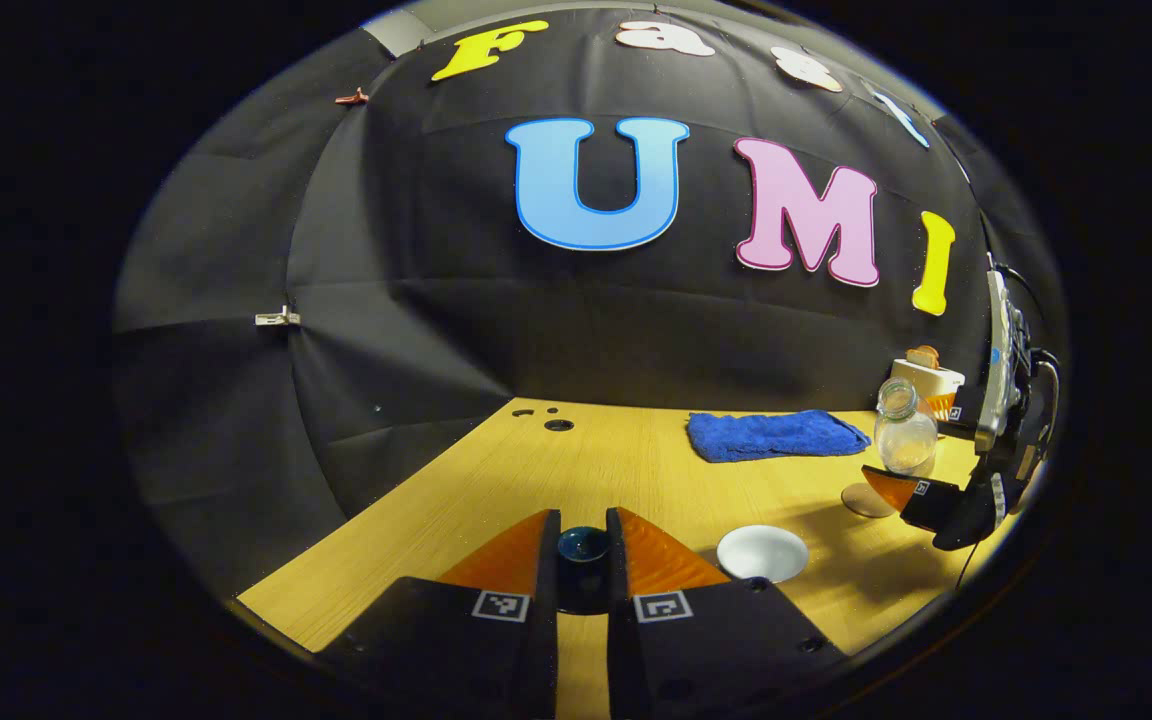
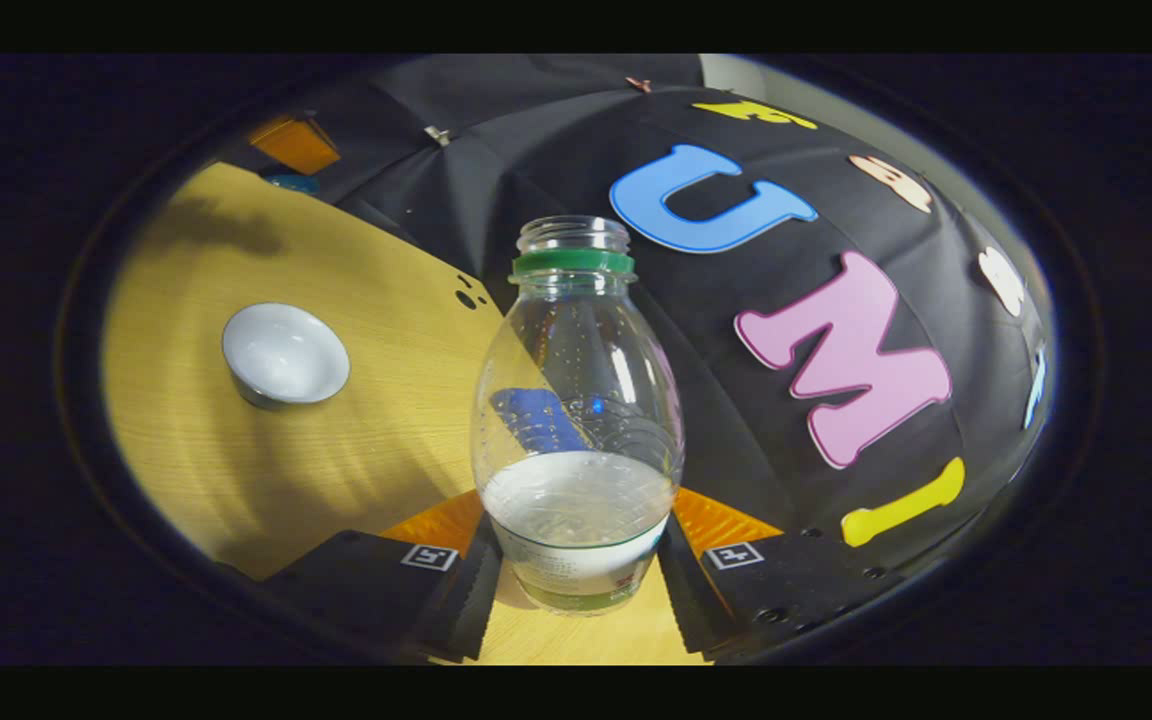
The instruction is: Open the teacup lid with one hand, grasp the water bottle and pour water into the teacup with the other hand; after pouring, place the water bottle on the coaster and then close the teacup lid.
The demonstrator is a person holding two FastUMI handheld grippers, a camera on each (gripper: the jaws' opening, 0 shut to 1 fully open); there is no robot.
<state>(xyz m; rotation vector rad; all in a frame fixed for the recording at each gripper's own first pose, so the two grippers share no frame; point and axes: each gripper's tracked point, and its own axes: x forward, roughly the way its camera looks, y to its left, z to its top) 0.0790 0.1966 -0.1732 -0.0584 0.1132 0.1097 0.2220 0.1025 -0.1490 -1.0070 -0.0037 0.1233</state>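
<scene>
in the left gripper view, the left gripper (image 1: 583, 560) sits at six o'clock with its two fingers closed in on a small dark teacup lid (image 1: 582, 546), which is pinched between them and held above the wooden table (image 1: 496, 490). just beside it, at about four o'clock from the lid, the white teacup (image 1: 762, 553) stands open on the table with its pale inside showing. at three o'clock the right gripper (image 1: 911, 470) shows farther off, clamped around the lower part of the clear water bottle (image 1: 904, 430), which is uncapped and roughly upright. a round coaster (image 1: 866, 500) lies on the table just below the bottle; whether the bottle touches it cannot be told. a blue cloth (image 1: 776, 435) lies flat toward the back of the table at about two o'clock, and a white toaster (image 1: 928, 378) with a slice in it stands behind the bottle. in the right gripper view, the right gripper (image 2: 576, 560) at six o'clock has both fingers pressed on the sides of the water bottle (image 2: 576, 420), near its base; the bottle carries a green neck ring, no cap, and water in its lower third. the teacup (image 2: 286, 355) sits at nine o'clock on the table (image 2: 386, 400), well apart from the bottle.
</scene>
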